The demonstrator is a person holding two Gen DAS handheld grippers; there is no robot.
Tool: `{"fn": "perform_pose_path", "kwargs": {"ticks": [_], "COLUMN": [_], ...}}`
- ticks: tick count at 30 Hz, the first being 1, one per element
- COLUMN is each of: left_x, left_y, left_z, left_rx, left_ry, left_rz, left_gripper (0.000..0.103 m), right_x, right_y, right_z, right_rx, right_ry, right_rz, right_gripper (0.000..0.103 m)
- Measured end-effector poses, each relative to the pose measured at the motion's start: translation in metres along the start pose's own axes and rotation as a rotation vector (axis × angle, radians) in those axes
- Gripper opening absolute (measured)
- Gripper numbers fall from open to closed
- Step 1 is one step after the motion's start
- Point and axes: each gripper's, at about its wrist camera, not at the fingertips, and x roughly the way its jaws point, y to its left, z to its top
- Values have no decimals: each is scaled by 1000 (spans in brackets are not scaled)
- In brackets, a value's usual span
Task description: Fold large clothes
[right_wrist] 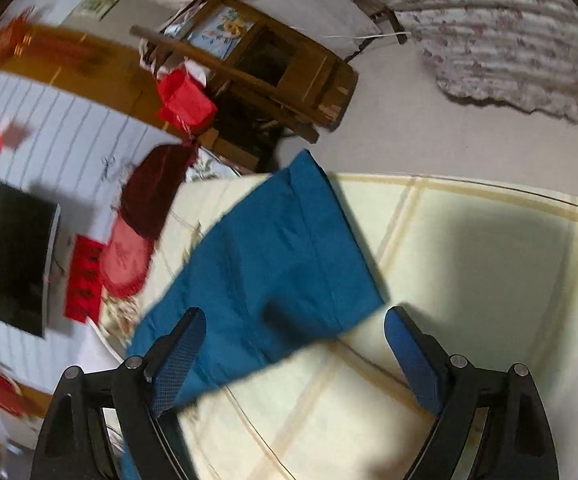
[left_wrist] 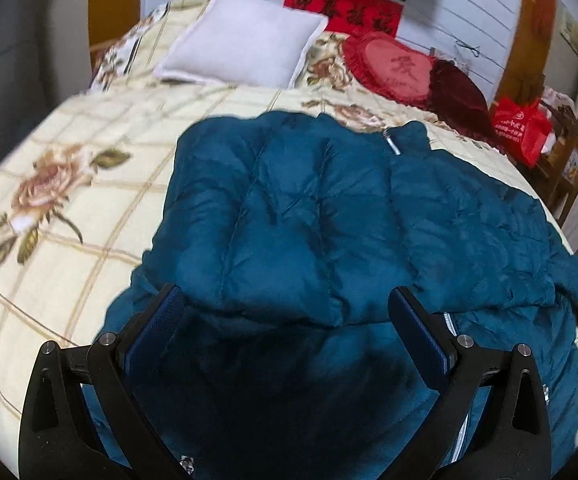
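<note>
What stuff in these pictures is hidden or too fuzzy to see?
- Left wrist view: the near part of the blue jacket is dark, in shadow between the left gripper and the camera.
- Left wrist view: the writing on the red banner is too blurred to read.
- Right wrist view: the jacket's sleeve runs out behind the right gripper, so its join is hidden.
- Right wrist view: the wall is smeared by motion.

My pads (left_wrist: 157, 332) are blue, rough-textured rubber on matt black plastic. The jacket (left_wrist: 309, 216) is quilted, faintly shiny cloth; the bedspread (left_wrist: 69, 184) matt printed cloth.
</note>
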Motion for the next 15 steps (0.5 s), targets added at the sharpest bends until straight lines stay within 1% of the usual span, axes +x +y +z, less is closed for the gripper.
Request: {"fn": "perform_pose_path", "kwargs": {"ticks": [1, 2, 6, 10, 12, 14, 15], "left_x": [3, 4, 11, 11, 11, 11, 12], "left_y": [3, 4, 12, 14, 13, 11, 9], "left_z": [0, 0, -1, -2, -2, -3, -4], "left_rx": [-14, -24, -62, -75, -68, -61, -56], "left_ry": [15, 24, 52, 58, 55, 57, 62], "left_rz": [-7, -8, 13, 18, 21, 20, 22], "left_gripper": [102, 102, 102, 102, 102, 102, 102], "right_x": [3, 4, 15, 22, 22, 24, 25], "right_y": [-1, 0, 13, 21, 18, 17, 16], "right_z": [3, 5, 8, 11, 14, 19, 23], "right_rx": [22, 23, -21, -84, -67, -49, -30], "right_ry": [-10, -18, -34, -33, -30, -24, -32], "right_rz": [21, 23, 12, -3, 15, 0, -28], "right_gripper": [90, 90, 91, 91, 91, 84, 78]}}
